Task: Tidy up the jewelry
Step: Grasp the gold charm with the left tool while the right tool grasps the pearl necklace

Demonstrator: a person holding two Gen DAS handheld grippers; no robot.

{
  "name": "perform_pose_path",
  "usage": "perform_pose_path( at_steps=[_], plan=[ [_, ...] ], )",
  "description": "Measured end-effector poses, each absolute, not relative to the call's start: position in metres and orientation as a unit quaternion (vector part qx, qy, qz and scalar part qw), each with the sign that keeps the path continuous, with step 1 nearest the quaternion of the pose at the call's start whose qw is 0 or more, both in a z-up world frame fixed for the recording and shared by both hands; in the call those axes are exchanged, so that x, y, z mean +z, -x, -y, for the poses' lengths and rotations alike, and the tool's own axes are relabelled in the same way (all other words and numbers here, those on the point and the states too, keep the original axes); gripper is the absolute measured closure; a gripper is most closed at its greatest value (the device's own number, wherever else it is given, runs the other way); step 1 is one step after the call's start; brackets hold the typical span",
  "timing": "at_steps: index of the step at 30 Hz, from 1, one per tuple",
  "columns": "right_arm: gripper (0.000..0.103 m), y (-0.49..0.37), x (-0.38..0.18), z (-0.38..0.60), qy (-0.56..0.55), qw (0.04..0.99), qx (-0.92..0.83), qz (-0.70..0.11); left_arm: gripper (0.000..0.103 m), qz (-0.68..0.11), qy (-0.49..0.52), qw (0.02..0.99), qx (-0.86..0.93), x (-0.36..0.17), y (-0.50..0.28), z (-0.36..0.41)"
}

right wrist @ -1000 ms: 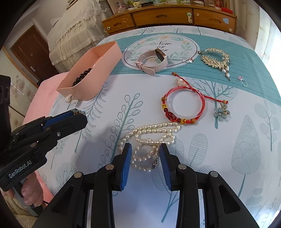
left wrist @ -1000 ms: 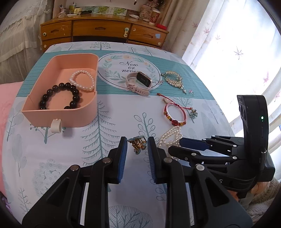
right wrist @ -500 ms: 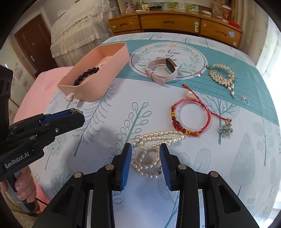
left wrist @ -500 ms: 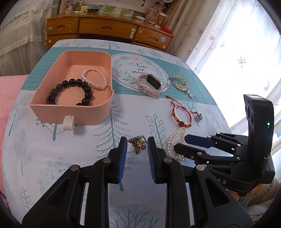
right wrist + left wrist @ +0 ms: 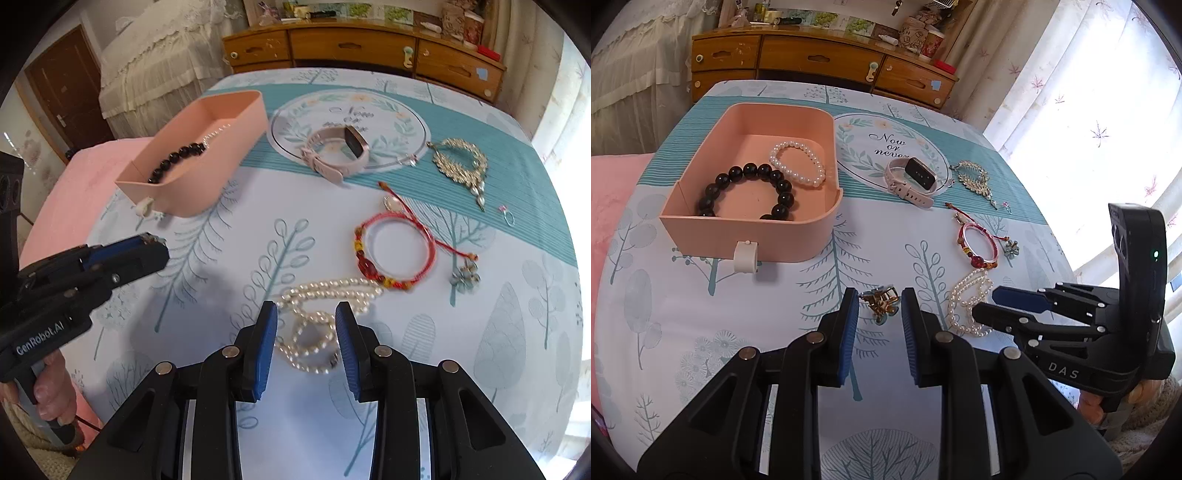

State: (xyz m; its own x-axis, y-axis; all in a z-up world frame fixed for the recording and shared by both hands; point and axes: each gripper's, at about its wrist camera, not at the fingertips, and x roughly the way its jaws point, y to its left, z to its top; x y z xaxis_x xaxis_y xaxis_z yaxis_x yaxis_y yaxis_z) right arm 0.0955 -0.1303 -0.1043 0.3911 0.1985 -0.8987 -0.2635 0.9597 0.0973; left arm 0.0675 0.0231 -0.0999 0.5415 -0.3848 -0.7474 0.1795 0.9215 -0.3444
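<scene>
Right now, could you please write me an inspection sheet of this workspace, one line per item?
Surface: tree-print tablecloth, flat.
Job's things: pink tray holds a black bead bracelet and a small pearl bracelet; outside lie a pink watch, gold necklace, red bracelet, small ring, pearl necklace.
Clutter: nothing seen.
Grippers: left gripper around a small gold brooch; right gripper over the pearl necklace; contact unclear.
Cables: nothing seen.
Surroundings: wooden dresser, curtains.
</scene>
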Motion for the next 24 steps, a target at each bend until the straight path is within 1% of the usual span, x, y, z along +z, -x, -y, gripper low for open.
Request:
perform_pose_path(
  at_steps=[5,13,15,18,19,21,23,24],
  plan=[
    [0.070,-0.095,-0.113,0.140,0.014,0.823,0.119,-0.555,0.082,-0.451,0.114,0.870,-0.166,-0.101,-0.068,-0.023],
    [0.070,-0.114,-0.121,0.159,-0.085,0.815,0.094,-0.566,0.082,-0.449,0.118,0.870,-0.162,-0.101,-0.066,-0.028],
    [0.070,-0.118,-0.121,0.159,-0.087,0.816,0.085,-0.565,0.082,-0.450,0.120,0.870,-0.162,-0.102,-0.066,-0.029],
    [0.070,-0.120,-0.120,0.149,-0.058,0.822,0.072,-0.562,0.082,-0.451,0.122,0.869,-0.162,-0.103,-0.066,-0.030],
    [0.072,-0.119,-0.120,0.144,-0.038,0.826,0.066,-0.559,0.082,-0.452,0.122,0.869,-0.163,-0.103,-0.066,-0.030],
    [0.080,-0.119,-0.120,0.136,-0.008,0.832,0.056,-0.552,0.082,-0.452,0.121,0.869,-0.164,-0.104,-0.066,-0.030],
    [0.085,-0.118,-0.121,0.131,0.016,0.838,0.049,-0.544,0.082,-0.452,0.121,0.869,-0.164,-0.103,-0.065,-0.030],
    [0.091,-0.118,-0.121,0.131,0.021,0.840,0.046,-0.540,0.082,-0.452,0.120,0.869,-0.165,-0.103,-0.065,-0.029]
  ],
)
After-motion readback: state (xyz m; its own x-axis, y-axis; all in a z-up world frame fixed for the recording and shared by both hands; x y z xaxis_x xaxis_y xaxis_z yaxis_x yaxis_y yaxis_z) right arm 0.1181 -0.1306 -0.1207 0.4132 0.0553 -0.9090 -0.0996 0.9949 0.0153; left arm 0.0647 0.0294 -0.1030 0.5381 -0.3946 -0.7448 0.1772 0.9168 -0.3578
